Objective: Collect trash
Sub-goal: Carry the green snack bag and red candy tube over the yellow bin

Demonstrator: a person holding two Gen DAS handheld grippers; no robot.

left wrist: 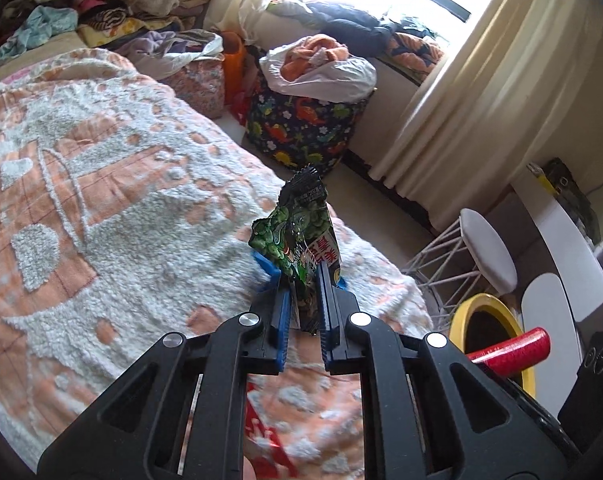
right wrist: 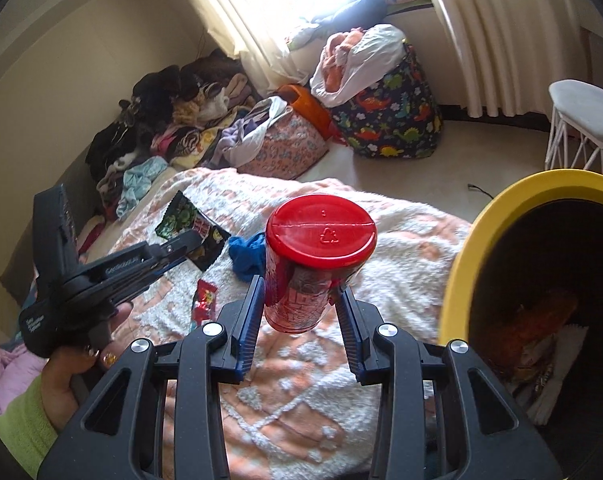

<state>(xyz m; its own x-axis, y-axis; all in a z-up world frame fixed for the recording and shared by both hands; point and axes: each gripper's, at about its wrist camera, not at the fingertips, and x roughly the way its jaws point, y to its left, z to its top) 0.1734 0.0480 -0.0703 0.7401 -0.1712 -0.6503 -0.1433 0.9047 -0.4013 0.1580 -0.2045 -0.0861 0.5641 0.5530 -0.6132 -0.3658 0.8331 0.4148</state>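
Observation:
My left gripper (left wrist: 301, 276) is shut on a green snack wrapper (left wrist: 297, 232) and holds it upright above the bed; it also shows in the right wrist view (right wrist: 189, 240), with the wrapper (right wrist: 187, 222) in it. My right gripper (right wrist: 301, 292) is shut on a red can (right wrist: 315, 264) with a red lid, held above the bed just left of the yellow-rimmed trash bin (right wrist: 461, 272). The can (left wrist: 509, 346) and bin (left wrist: 485, 312) show at the right of the left wrist view. A red wrapper (right wrist: 203, 300) lies on the blanket.
The bed has an orange and white blanket (left wrist: 101, 200). A blue cloth (right wrist: 245, 256) lies on it. Clothes piles (right wrist: 173, 128) and a dinosaur-print bag (right wrist: 393, 124) stand by the window. A white wire stool (right wrist: 585, 128) stands behind the bin, which holds some trash.

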